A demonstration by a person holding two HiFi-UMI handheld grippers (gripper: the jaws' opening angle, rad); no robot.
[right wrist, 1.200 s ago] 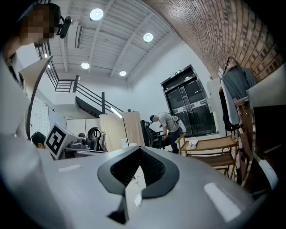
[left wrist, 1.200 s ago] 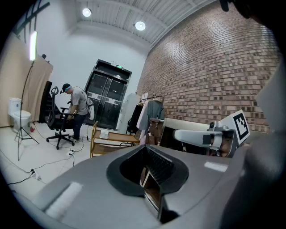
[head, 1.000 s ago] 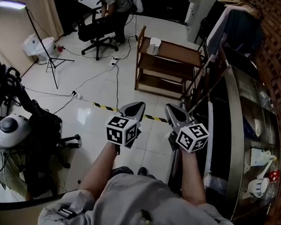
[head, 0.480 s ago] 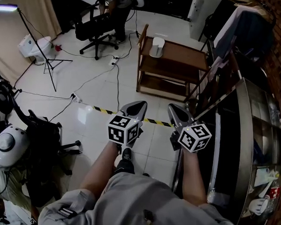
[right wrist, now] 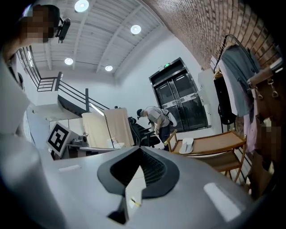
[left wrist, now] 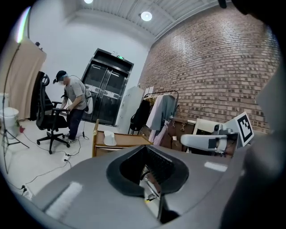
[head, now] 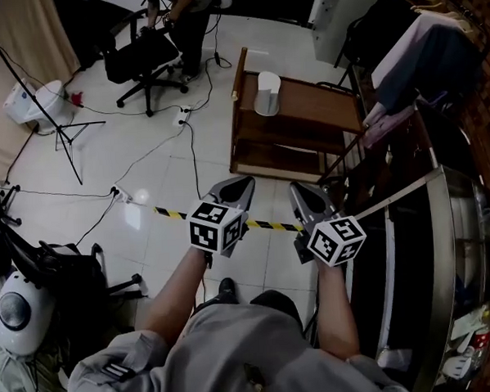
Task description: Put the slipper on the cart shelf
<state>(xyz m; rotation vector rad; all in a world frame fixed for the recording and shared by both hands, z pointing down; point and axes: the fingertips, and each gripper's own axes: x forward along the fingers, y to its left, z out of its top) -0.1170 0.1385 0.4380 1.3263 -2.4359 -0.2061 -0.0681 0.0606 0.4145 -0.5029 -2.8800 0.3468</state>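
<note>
Nearest, the left tool (head: 241, 184) and right tool (head: 301, 189) are each pressed together on nothing, side by side above the floor. Well beyond them the white slipper (head: 266, 92) lies flat on the top shelf of the wooden cart (head: 322, 95), toward its left side. It looks light, soft and bendy, not fragile, so a firm pinch across the sole's edge near mid-length should carry it without drooping.

Two grippers in shot: left gripper (head: 232, 188), right gripper (head: 305, 192). One slipper (head: 267, 92). One cart (head: 322, 97). One office chair (head: 139, 57), one person (head: 187, 6) standing. One light stand (head: 40, 120), one helmet (head: 17, 309), one tape strip (head: 176, 211).
</note>
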